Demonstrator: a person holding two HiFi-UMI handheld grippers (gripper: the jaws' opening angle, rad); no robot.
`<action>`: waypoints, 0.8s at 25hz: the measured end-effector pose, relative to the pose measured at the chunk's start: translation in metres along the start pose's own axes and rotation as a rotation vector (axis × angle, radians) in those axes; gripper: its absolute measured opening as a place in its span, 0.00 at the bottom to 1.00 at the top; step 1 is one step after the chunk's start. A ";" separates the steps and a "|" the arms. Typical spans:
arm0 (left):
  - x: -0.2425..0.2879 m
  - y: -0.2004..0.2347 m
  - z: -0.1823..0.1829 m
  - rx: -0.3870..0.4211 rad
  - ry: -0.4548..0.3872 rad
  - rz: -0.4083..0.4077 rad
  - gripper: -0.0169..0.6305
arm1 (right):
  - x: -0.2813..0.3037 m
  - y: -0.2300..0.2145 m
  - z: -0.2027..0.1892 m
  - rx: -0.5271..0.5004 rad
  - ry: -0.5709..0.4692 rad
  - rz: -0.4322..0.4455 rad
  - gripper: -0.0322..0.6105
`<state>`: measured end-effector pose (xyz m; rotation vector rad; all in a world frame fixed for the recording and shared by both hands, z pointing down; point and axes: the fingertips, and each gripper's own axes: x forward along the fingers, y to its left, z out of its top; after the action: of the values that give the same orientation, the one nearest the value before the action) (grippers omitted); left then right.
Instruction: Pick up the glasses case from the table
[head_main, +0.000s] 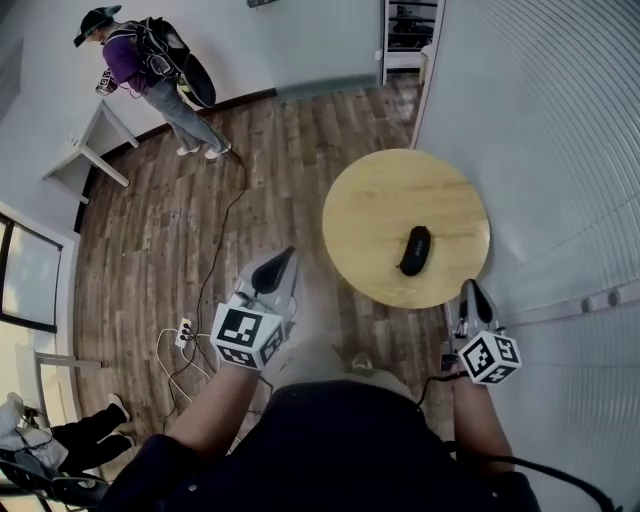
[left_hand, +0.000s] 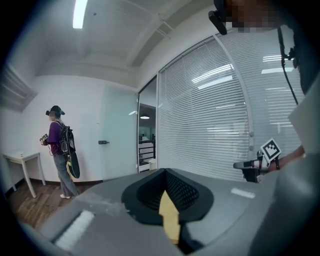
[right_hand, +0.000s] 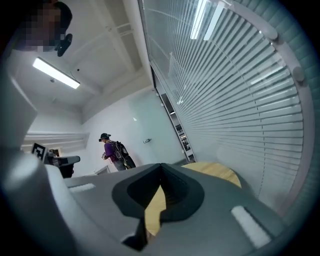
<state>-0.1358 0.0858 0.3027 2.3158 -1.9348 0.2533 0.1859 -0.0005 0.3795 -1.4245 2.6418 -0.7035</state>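
A black oblong glasses case lies on the round wooden table, toward its near right side. My left gripper hangs over the floor to the left of the table, jaws together, nothing between them. My right gripper is just off the table's near right edge, a short way from the case, also shut and empty. In the left gripper view the jaws meet at their tips and the right gripper shows off to the side. The right gripper view shows closed jaws with the table top beyond them; the case is hidden there.
A wall of white blinds runs close along the table's right side. A person with a backpack stands at the far left by a white desk. A cable and power strip lie on the wooden floor. Someone's legs show at lower left.
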 end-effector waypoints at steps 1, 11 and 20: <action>0.007 0.001 0.004 0.006 -0.003 -0.006 0.03 | 0.009 -0.002 -0.006 0.011 0.017 0.003 0.06; 0.133 0.040 -0.013 0.011 0.033 -0.129 0.03 | 0.083 -0.022 0.000 -0.010 0.071 -0.083 0.06; 0.250 0.050 -0.047 0.175 0.052 -0.382 0.03 | 0.146 -0.050 -0.005 -0.079 0.080 -0.260 0.06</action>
<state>-0.1448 -0.1556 0.3982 2.6974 -1.4569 0.4527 0.1399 -0.1394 0.4282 -1.8227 2.5959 -0.6969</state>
